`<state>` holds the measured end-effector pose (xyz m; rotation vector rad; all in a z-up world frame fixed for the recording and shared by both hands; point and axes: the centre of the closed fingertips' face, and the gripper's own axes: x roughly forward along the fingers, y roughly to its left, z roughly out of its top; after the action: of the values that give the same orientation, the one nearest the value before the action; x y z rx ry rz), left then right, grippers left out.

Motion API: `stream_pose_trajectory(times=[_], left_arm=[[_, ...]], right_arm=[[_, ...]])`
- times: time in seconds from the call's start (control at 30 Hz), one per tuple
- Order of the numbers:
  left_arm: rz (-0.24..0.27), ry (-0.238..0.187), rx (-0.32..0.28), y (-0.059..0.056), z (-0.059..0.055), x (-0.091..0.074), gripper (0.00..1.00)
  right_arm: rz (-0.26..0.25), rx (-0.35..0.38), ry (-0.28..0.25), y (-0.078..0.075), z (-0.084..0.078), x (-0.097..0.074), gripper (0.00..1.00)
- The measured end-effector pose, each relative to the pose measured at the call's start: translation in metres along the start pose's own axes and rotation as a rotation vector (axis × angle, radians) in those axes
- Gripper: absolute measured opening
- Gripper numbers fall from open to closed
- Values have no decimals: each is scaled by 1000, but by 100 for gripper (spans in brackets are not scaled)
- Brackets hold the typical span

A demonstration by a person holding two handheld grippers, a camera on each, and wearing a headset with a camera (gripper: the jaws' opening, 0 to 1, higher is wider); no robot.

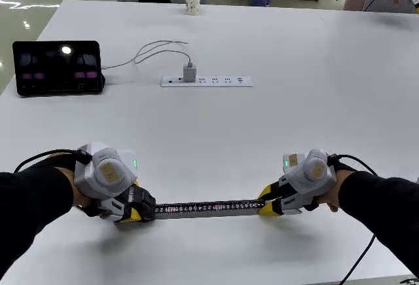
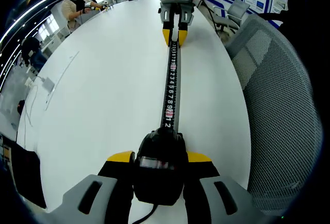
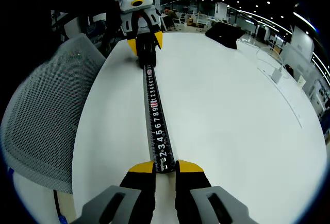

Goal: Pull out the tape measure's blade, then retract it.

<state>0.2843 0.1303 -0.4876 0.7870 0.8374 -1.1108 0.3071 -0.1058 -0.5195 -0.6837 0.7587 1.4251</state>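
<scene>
A black tape measure case [image 2: 159,162] sits between the yellow-tipped fingers of my left gripper [image 2: 161,158], which is shut on it low over the white table [image 1: 275,101]. From the case, the numbered blade [image 1: 208,208] runs straight to my right gripper [image 3: 165,167], shut on the blade's end. In the head view the left gripper [image 1: 134,208] is at the near left and the right gripper [image 1: 268,203] at the near right, the blade [image 3: 154,116] stretched flat between them. The case [image 3: 146,49] shows far off in the right gripper view.
A white power strip [image 1: 206,81] with a plugged charger lies mid-table, its cable running to a dark tablet [image 1: 57,67] at the left. A paper cup [image 1: 192,2] stands at the far edge. A grey mesh chair [image 2: 278,105] is beside the table's near edge. People sit at the far end.
</scene>
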Motion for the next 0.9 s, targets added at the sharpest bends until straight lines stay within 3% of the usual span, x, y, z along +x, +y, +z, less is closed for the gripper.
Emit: stream_pose_trajectory(times=[0.9], left_arm=[[4, -8, -11, 0, 2, 1, 32]], right_arm=[[4, -4, 18, 1, 3, 1, 11]])
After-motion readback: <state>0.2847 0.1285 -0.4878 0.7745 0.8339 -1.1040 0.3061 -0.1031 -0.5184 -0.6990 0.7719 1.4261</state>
